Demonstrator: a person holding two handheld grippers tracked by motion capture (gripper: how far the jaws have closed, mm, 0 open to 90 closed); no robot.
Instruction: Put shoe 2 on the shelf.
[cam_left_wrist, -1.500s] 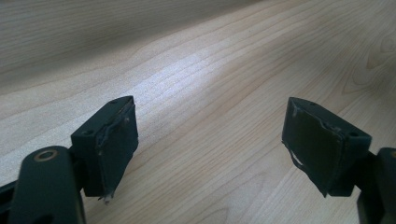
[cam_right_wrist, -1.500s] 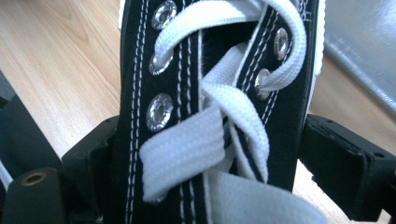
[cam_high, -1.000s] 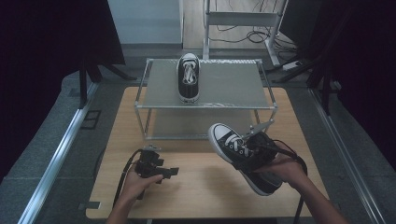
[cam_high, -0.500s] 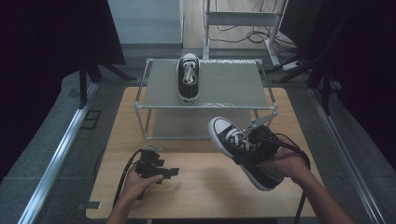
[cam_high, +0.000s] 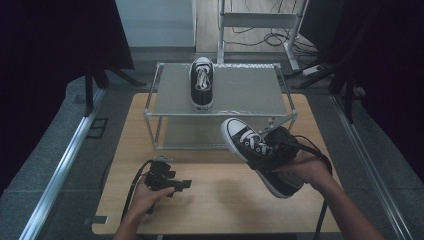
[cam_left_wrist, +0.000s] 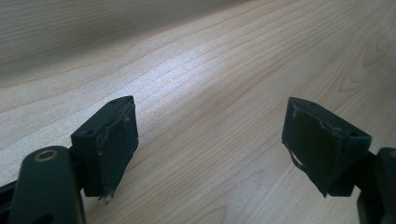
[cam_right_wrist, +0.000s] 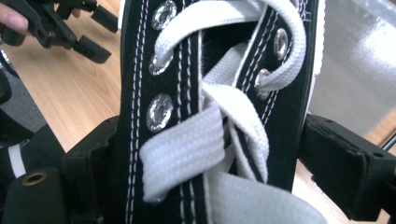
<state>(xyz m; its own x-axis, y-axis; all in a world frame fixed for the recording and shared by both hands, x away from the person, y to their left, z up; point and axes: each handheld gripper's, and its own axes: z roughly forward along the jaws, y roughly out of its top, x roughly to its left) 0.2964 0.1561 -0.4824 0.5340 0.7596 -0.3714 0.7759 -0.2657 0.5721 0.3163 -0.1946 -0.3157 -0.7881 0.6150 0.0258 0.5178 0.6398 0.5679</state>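
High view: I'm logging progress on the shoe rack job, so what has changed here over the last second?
The right gripper, shut on the black canvas sneaker with white laces, has lifted it up and toward the metal two-tier shoe rack; its toe now reaches the top shelf's front edge. The left gripper stayed on the wooden table, jaws apart, empty. The matching sneaker on the rack has not moved.

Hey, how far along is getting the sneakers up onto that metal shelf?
About halfway, it seems. Done: one sneaker already sits on the shelf. In hand: the right gripper is clamped across the laces of the second sneaker, lifted off the table just in front of the shelf. Left: setting it beside the first. The left gripper rests open and empty.
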